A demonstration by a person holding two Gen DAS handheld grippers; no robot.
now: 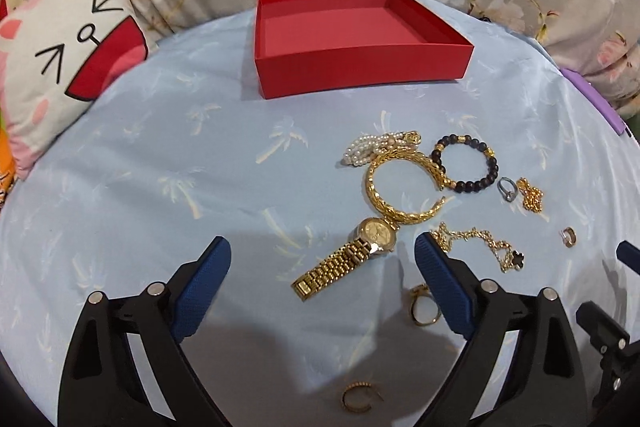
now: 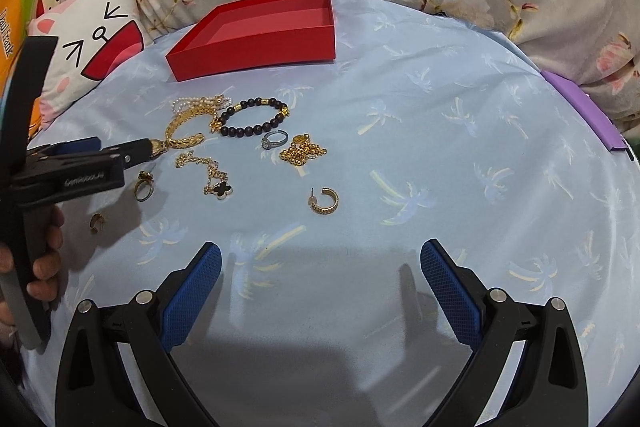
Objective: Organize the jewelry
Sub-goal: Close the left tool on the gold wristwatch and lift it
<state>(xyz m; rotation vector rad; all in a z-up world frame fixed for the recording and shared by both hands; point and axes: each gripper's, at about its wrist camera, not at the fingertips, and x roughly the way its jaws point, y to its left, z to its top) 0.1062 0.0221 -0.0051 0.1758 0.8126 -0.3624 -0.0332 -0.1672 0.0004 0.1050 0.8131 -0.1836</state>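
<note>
Blue pads stand wide apart on your left claw (image 1: 322, 259), gripping nothing, with the gold watch (image 1: 347, 259) lying on the cloth in the gap between them and untouched; my guess is that spread is there to straddle the watch case before you close. Your right claw (image 2: 320, 263) is just as open and empty, hovering over a bare patch of the pale blue palm-print cloth (image 2: 440, 147), probably parked there so it stays out of the left one's way. Just beyond the watch lies the gold bangle (image 1: 400, 187), touching it at the case, with the pearl strand (image 1: 372, 147) and the dark bead bracelet (image 1: 466, 163) behind it. A silver ring (image 2: 274, 139), a heap of gold chain (image 2: 302, 151), a clover-pendant chain (image 2: 208, 175) and a gold hoop earring (image 2: 324, 201) are scattered nearby. Farthest out, well apart from the pile, the red box (image 1: 352, 39) sits open and empty, clearly the place meant to receive every piece, so none of the sorting is done yet.
</note>
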